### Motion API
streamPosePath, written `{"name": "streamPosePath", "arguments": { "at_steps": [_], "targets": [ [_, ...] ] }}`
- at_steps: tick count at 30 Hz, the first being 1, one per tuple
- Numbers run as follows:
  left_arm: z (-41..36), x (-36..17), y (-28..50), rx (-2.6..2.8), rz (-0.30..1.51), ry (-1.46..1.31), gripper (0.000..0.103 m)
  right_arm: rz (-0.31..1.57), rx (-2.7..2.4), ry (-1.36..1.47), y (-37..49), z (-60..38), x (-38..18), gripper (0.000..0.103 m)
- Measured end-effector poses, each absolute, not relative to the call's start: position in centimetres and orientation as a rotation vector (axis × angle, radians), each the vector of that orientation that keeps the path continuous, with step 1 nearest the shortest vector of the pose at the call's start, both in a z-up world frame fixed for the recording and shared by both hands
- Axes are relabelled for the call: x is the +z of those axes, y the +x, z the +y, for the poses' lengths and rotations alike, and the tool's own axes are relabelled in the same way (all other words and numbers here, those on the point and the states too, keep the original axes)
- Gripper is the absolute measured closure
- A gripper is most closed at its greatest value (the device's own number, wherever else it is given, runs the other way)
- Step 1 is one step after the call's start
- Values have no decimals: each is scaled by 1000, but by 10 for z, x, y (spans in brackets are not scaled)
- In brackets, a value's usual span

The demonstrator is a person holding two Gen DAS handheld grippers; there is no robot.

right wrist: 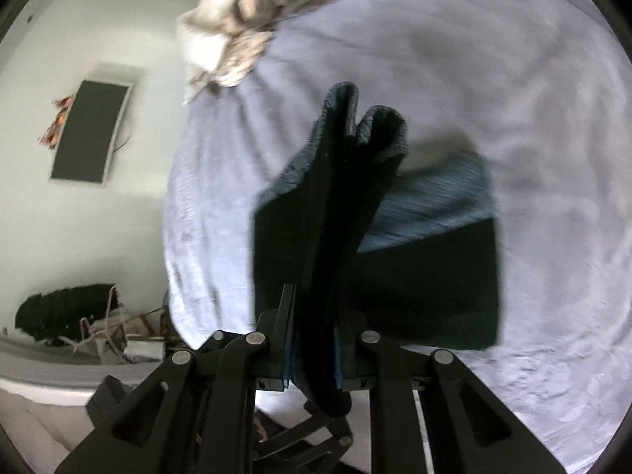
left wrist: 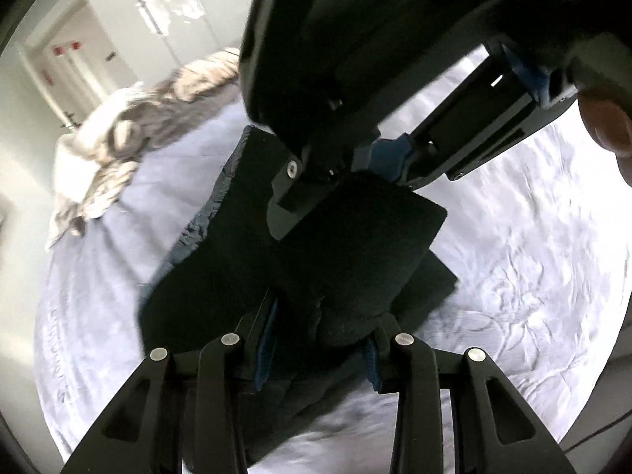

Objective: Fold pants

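Observation:
Dark navy pants (left wrist: 245,252) hang folded over a pale lilac bed sheet (left wrist: 513,237). My left gripper (left wrist: 318,339) is shut on a thick bunch of the pants' cloth near the bottom of the left wrist view. The right gripper (left wrist: 355,170) shows above it in that view, pinching another part of the same cloth. In the right wrist view my right gripper (right wrist: 314,351) is shut on a raised fold of the pants (right wrist: 347,181), which stands up from a flat dark panel (right wrist: 430,276) lying on the sheet (right wrist: 513,98). Both views are motion-blurred.
A crumpled beige and white blanket (left wrist: 130,130) lies at the far end of the bed (right wrist: 245,31). Beyond the bed are white wardrobe doors (left wrist: 170,12), a wall-mounted dark screen (right wrist: 91,134) and clutter on the floor (right wrist: 102,331). A fingertip (left wrist: 608,126) shows at the right edge.

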State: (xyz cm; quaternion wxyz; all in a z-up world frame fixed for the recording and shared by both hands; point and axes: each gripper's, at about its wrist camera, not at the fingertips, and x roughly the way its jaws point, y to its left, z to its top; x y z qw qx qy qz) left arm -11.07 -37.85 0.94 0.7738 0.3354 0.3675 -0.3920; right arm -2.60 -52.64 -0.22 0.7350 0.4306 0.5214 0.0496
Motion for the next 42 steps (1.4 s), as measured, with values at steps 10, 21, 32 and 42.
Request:
{"name": "streamPosePath", "arguments": {
  "at_steps": [10,21,32,42],
  "targets": [
    [-384,-28,-131,-888,894,806,55,1205,-27,1026,-59,-557,-91,83],
    [-289,11,-60,-722,986,610,39,1198,-242,772,-86,-546,-44,58],
    [-260,-43,12,-480,1284,491,22,1280,-273,702,-71,-497,-71,62],
    [-247,-11,-28,-568,1300,615,22,1229,-351,837,-114,-489,-52,48]
  ]
}}
